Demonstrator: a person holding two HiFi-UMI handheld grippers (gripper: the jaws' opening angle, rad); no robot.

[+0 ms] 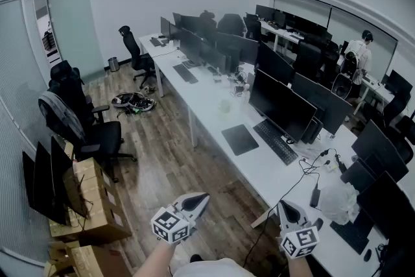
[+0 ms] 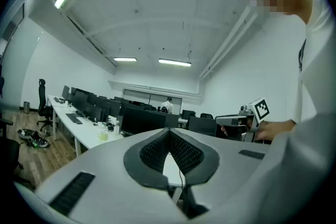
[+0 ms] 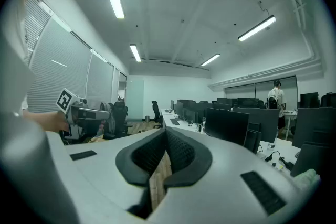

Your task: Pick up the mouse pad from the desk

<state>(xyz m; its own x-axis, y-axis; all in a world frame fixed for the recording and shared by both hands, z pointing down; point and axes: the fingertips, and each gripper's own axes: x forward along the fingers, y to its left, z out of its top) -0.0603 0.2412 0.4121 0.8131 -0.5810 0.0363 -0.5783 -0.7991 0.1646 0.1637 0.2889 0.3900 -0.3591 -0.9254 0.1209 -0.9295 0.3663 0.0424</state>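
The dark mouse pad lies flat on the long white desk, just left of a black keyboard. Both grippers are held low at the bottom of the head view, well short of the pad and over the wooden floor. My left gripper is shut with nothing between its jaws; in its own view its tips meet. My right gripper is also shut and empty, its tips together. The mouse pad is not visible in either gripper view.
Monitors line the desk behind the keyboard, with cables and a white bag nearer me. Office chairs and cardboard boxes stand on the left. A person stands at the far right.
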